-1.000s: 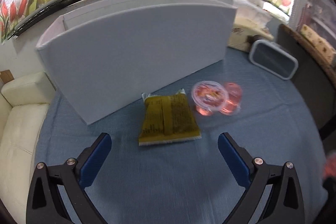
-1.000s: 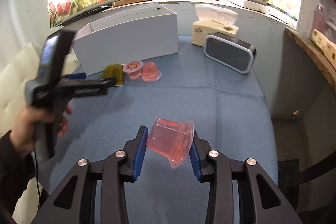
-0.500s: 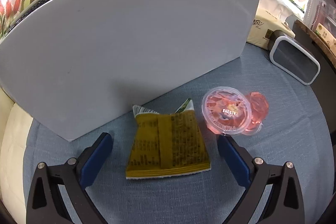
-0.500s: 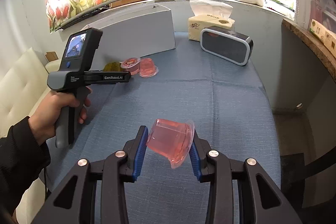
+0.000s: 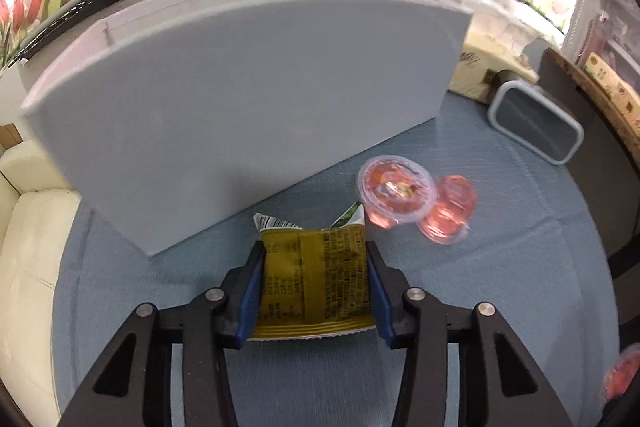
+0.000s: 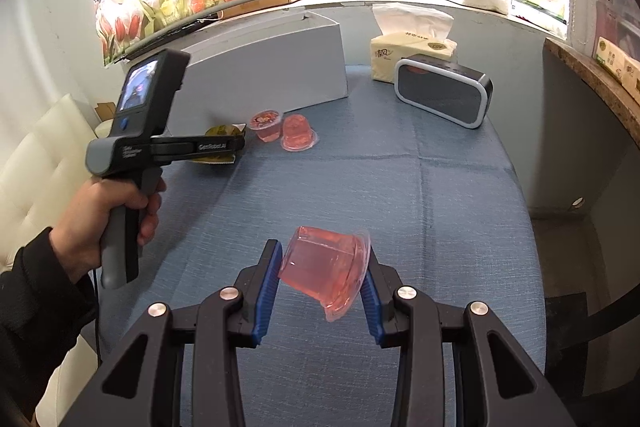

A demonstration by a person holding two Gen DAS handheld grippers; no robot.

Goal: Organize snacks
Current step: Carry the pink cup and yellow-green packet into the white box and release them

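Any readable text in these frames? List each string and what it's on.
"GenRobot.AI": side of the black left tongs.
Chinese brand characters on the yellow tissue pack: visible, too small to transcribe.
Dense black print on the olive-yellow snack packet: blurred.
Lid print on the upright pink jelly cup: unreadable.
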